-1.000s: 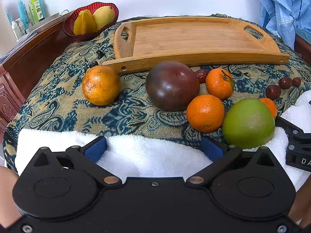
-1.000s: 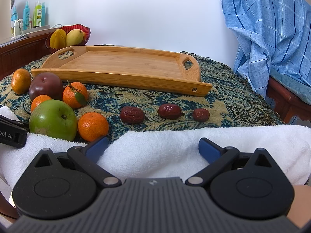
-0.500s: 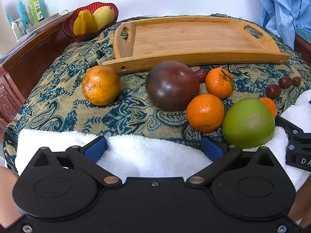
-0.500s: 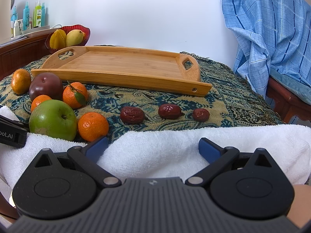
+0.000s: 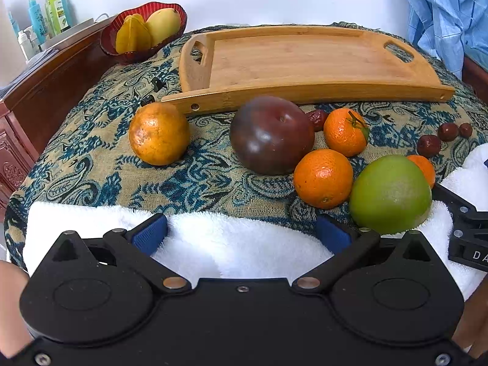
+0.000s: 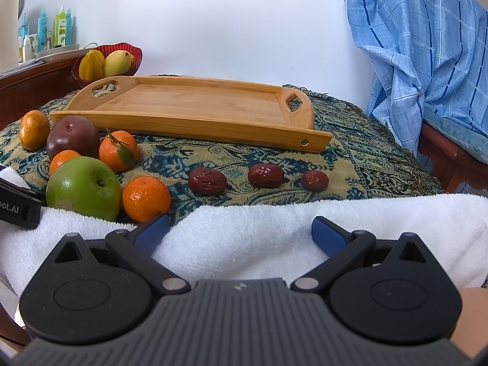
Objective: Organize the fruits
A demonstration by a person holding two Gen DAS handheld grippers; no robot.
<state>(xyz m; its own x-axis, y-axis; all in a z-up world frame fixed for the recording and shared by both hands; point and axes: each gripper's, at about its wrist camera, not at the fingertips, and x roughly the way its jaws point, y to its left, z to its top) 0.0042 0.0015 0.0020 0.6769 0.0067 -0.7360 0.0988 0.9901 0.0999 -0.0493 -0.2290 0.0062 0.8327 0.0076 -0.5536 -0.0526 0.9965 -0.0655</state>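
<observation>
Left wrist view: rectangular bamboo tray (image 5: 305, 61) empty; red glass bowl (image 5: 109, 38) holding yellow starfruit (image 5: 132, 33) and mango (image 5: 163, 24). Loose oranges, apples, dates on patterned cloth (image 5: 91, 158) before tray. Left gripper (image 5: 241, 233) and right gripper (image 6: 241, 233) spread wide over white towel (image 6: 274, 222), nothing moved since earlier frames.

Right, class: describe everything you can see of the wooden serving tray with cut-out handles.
The wooden serving tray with cut-out handles looks like pale bamboo: a shallow rectangle with low raised sides, rounded ends each pierced by a handle slot, and a screw at each front corner. It holds nothing. It lies on the blue patterned cloth, behind the loose fruit, untouched by either gripper.
</observation>
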